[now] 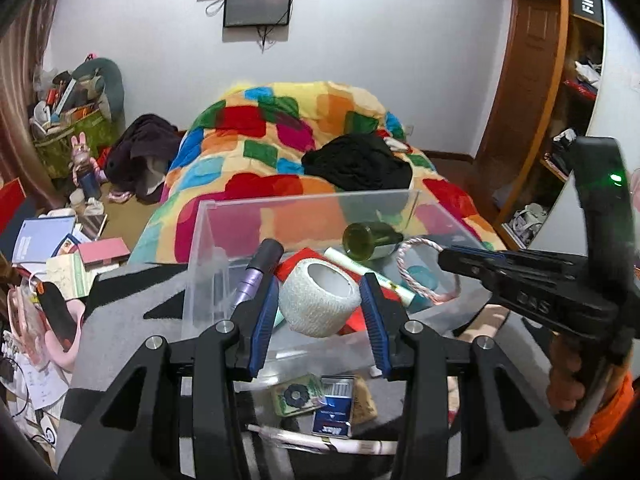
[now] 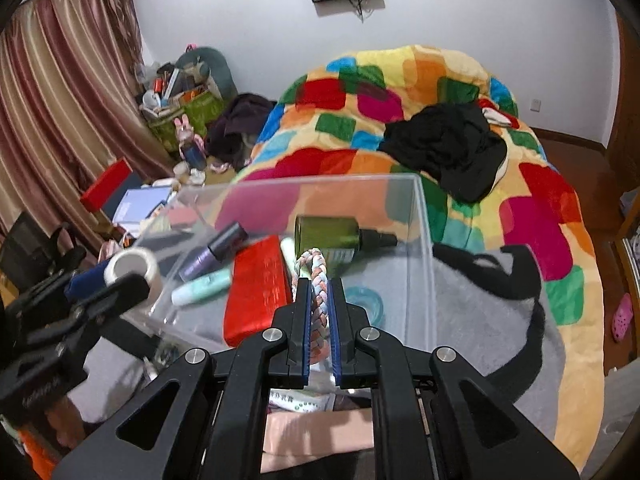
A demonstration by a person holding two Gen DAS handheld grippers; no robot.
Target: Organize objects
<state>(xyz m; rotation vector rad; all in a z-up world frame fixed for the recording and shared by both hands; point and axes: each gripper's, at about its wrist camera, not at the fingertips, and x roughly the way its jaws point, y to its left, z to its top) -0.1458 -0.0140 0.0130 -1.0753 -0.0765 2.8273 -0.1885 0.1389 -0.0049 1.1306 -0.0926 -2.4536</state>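
Filling is well underway: clear box (image 2: 420,216) already holds the green bottle (image 2: 332,238), red case (image 2: 256,284) and tubes, left gripper (image 1: 318,300) clamps the white tape roll (image 1: 318,298) over it, right gripper (image 2: 318,300) pinches the braided cord (image 2: 316,276); only the left view shows cards (image 1: 312,400) left below.

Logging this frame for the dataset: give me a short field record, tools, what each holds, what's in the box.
left tool: shut on white tape roll, at the box's near edge
right tool: shut on braided cord loop, over the box
container: clear box on grey mat
in box: green bottle on its side, red case, purple tube, mint tube
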